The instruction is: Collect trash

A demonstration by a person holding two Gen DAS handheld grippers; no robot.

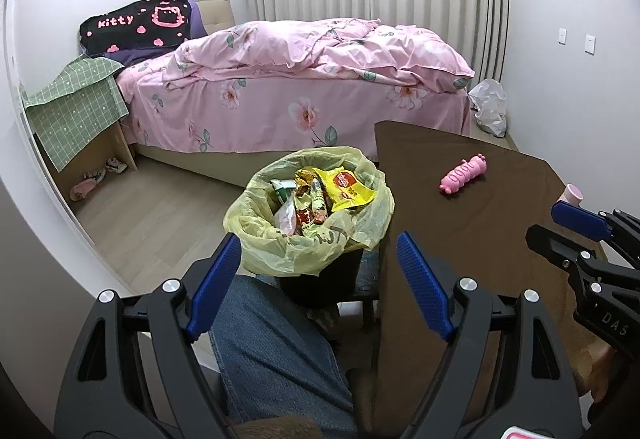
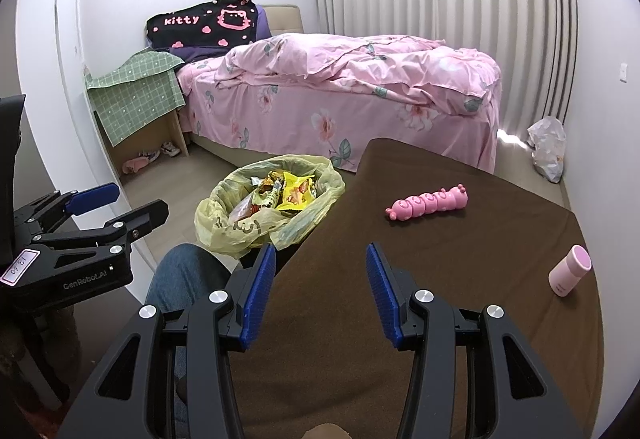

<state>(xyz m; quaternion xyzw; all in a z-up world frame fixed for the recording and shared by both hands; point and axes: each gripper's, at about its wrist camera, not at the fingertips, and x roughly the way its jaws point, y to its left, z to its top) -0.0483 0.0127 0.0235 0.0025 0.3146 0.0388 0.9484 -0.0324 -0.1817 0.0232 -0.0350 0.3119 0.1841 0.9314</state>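
Observation:
A black bin lined with a yellowish bag (image 1: pixel 308 235) (image 2: pixel 236 227) stands on the floor at the table's left edge. It holds several snack wrappers (image 1: pixel 344 191) (image 2: pixel 294 195), one of them bright yellow. My left gripper (image 1: pixel 318 267) hangs open over a knee in jeans, just short of the bin, with nothing between its blue pads. My right gripper (image 2: pixel 320 279) is open over the brown table (image 2: pixel 440 279) and holds nothing. Each gripper shows at the edge of the other's view, the right gripper (image 1: pixel 576 227) and the left gripper (image 2: pixel 116 203).
A pink caterpillar toy (image 1: pixel 464 179) (image 2: pixel 428 203) and a pink cylinder (image 2: pixel 570 271) lie on the table. Beyond stand a bed with pink floral bedding (image 1: pixel 312 79), a side table under a green checked cloth (image 1: pixel 76 103), and a crumpled white plastic bag (image 2: pixel 548 147) on the floor by the curtain.

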